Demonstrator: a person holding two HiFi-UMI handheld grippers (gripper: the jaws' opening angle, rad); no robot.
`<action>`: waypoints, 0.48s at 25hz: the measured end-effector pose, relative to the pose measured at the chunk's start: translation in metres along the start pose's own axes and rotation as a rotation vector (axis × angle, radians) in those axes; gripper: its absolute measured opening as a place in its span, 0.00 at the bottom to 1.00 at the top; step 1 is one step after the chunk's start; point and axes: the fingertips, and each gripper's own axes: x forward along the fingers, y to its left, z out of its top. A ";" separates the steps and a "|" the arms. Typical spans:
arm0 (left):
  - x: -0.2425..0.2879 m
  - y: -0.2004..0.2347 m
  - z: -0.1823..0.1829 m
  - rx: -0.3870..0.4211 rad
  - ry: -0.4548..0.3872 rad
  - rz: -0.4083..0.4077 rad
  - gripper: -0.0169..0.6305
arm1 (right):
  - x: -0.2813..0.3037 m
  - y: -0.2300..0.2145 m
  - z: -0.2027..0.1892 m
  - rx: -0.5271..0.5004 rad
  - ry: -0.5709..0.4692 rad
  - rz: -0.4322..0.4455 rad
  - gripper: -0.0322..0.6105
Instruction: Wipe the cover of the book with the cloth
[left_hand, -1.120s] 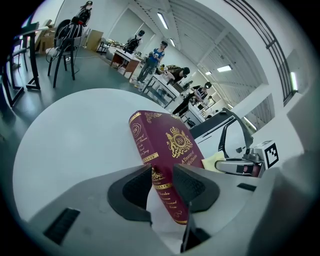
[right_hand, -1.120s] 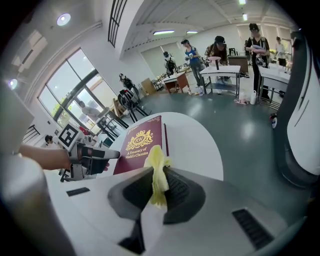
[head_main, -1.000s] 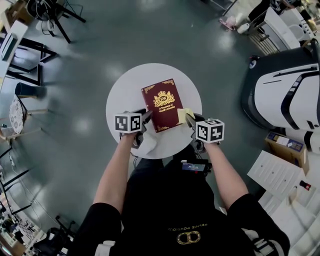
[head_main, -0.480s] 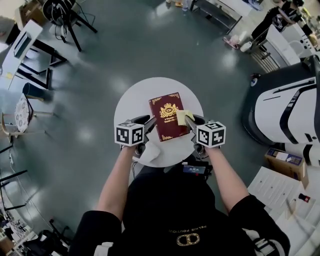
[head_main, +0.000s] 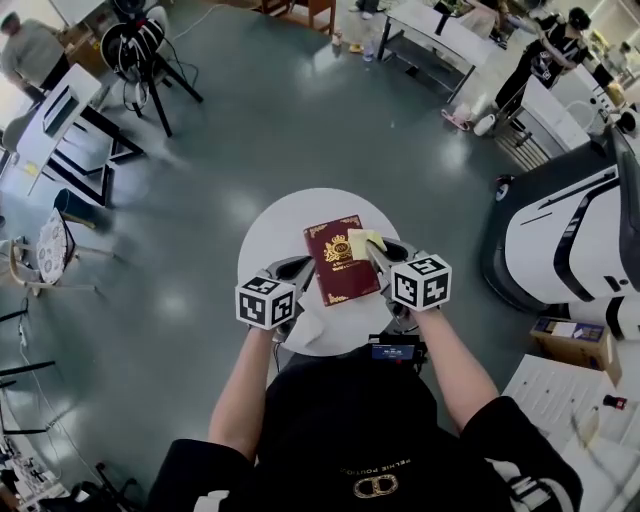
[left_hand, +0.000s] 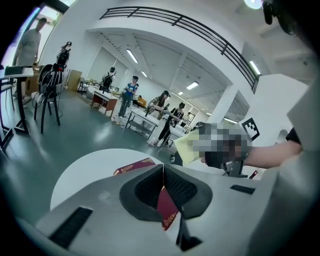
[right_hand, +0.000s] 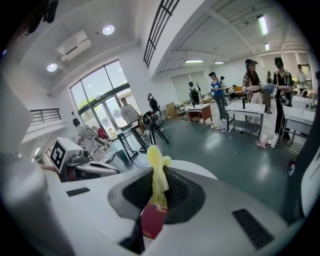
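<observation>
Pinching the yellow cloth (right_hand: 157, 167) between my right gripper's (right_hand: 161, 192) jaws, I held it bunched and ready for wiping. My left gripper (left_hand: 163, 177) had just been closing on nothing, its pads together. Only the head view showed the whole maroon book (head_main: 341, 262), flat on the round white table (head_main: 272, 225) between both grippers. My own views caught only slivers of it.

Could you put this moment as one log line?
right gripper: shut on yellow cloth | left gripper: just closed, empty | book: on table
</observation>
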 end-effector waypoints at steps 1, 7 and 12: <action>-0.001 -0.003 0.000 0.015 0.003 0.000 0.05 | -0.004 0.002 0.001 -0.006 -0.002 -0.006 0.19; -0.006 -0.012 -0.008 0.085 -0.024 0.058 0.04 | -0.029 0.007 -0.011 -0.059 0.004 -0.034 0.19; -0.024 -0.040 -0.014 0.088 -0.162 0.056 0.04 | -0.051 0.010 -0.022 -0.097 0.001 -0.018 0.19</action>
